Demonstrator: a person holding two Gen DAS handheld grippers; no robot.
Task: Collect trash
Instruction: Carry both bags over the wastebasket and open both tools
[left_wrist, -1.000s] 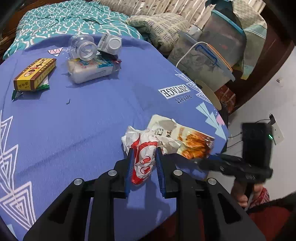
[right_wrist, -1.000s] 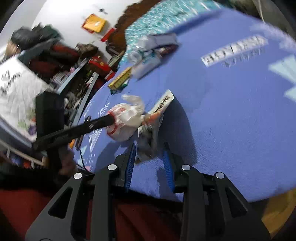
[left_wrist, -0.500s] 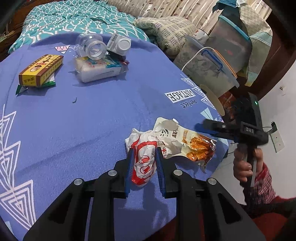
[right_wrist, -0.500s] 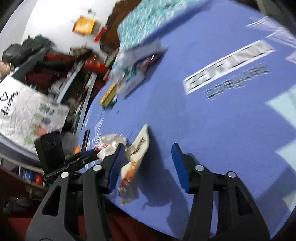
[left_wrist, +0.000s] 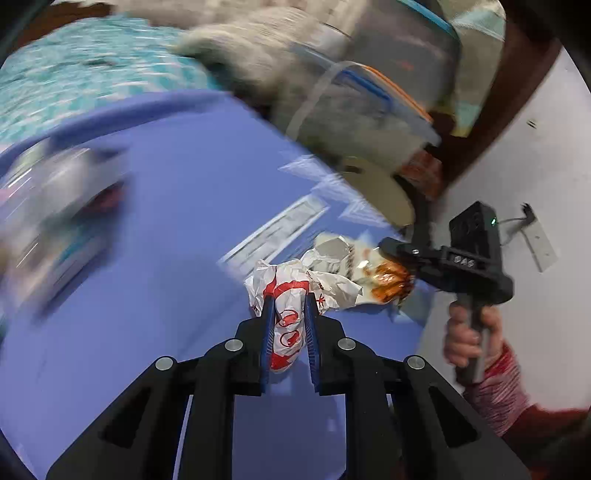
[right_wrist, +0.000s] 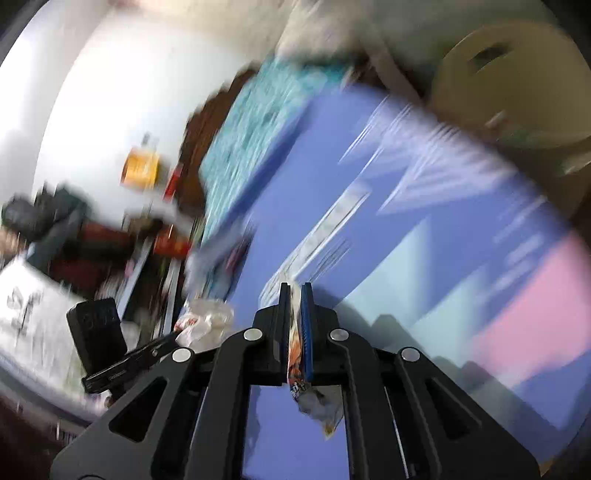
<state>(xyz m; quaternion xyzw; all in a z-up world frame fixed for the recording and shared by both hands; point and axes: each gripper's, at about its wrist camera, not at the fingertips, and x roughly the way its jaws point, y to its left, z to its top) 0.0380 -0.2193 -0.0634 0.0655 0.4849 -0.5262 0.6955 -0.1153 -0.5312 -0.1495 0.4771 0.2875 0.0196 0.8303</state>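
Note:
My left gripper (left_wrist: 289, 301) is shut on a crumpled white and red wrapper (left_wrist: 286, 295) above the blue tablecloth (left_wrist: 177, 206). Just right of it lies an orange and white snack packet (left_wrist: 369, 271). My right gripper (right_wrist: 295, 290) is shut on that snack packet (right_wrist: 297, 354), which hangs down between its blue pads. In the left wrist view the right gripper (left_wrist: 397, 251) grips the packet's right end at the table's edge. In the right wrist view the left gripper's fingers (right_wrist: 155, 350) hold the white wrapper (right_wrist: 207, 321) at the left. Both views are blurred by motion.
Blurred boxes and jars (left_wrist: 62, 206) lie on the far left of the cloth. Clear storage bins (left_wrist: 373, 96) and a round cream stool (left_wrist: 376, 192) stand beyond the table's right edge. A teal bedspread (left_wrist: 92, 85) lies behind.
My right gripper was open beside the snack packet and has now shut on it. Both cameras have swung, blurring the views. My left gripper still holds the white and red wrapper.

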